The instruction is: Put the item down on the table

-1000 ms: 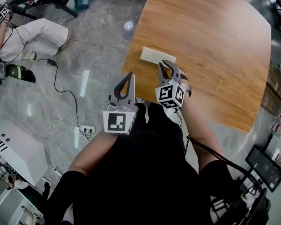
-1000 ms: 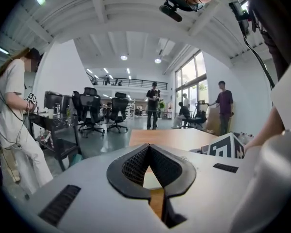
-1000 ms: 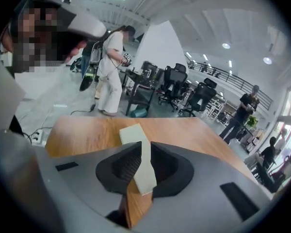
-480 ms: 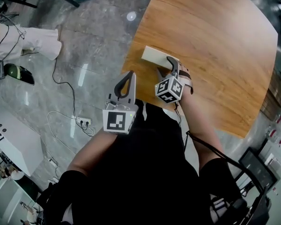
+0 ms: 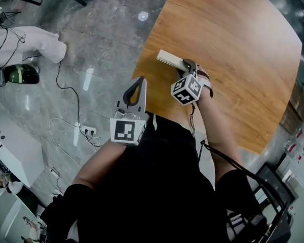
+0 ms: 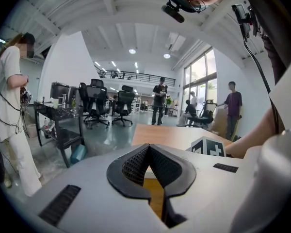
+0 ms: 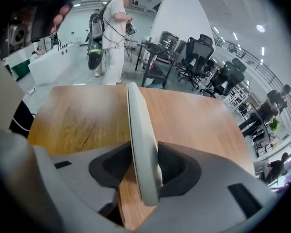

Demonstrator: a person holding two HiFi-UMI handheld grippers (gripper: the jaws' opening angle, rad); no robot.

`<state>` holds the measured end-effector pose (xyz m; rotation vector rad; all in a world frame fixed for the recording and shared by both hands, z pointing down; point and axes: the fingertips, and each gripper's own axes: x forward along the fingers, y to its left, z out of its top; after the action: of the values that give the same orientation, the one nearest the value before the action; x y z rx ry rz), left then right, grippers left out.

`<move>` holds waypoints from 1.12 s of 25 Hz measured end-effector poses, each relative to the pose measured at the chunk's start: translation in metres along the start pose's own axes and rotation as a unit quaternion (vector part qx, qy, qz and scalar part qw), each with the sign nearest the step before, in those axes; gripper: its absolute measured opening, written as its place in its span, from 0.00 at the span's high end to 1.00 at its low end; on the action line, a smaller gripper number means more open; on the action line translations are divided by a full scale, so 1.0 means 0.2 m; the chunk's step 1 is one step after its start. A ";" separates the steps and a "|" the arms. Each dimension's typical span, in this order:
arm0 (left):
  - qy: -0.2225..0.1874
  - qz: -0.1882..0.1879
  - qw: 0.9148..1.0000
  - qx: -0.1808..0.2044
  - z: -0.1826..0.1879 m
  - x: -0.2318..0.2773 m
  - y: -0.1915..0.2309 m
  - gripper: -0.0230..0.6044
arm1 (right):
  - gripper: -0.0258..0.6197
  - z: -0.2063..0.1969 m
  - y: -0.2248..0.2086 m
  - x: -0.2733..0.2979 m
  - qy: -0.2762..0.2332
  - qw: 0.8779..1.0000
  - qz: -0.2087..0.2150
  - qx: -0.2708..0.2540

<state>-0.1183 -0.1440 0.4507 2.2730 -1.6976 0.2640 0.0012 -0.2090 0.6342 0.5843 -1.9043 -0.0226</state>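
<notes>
The right gripper [image 5: 188, 66], its jaws just closing, clamps the slab [image 5: 169, 59] on edge at the table's [image 5: 243, 59] near-left corner, ready to lay it down. The left gripper [image 5: 139, 81] waits closed and empty, clear of the table.

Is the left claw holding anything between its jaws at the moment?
No, the left claw has its jaws closed together at the tips with nothing between them.

No words, labels, brands or numbers can be read anywhere in these views.
</notes>
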 end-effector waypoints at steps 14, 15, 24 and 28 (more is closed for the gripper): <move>-0.008 -0.020 1.000 0.015 0.01 0.04 -0.08 0.96 | 0.74 0.08 -0.05 -0.30 -0.102 0.992 -0.058 0.047; -0.011 -0.024 0.999 0.020 0.03 0.04 -0.10 0.96 | 0.74 0.10 -0.05 -0.36 -0.112 0.990 -0.066 0.052; -0.073 -0.051 0.995 0.049 0.29 -0.03 -0.25 0.96 | 0.74 0.25 -0.09 -1.03 -0.224 0.957 -0.148 0.110; -0.091 -0.064 0.992 0.062 0.38 -0.05 -0.34 0.96 | 0.74 0.30 -0.12 -1.27 -0.271 0.938 -0.175 0.129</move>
<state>-0.0584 -0.1424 0.3675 2.5548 -1.6521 0.1409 0.0308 -0.1427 0.3827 1.1887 -2.3252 -0.1819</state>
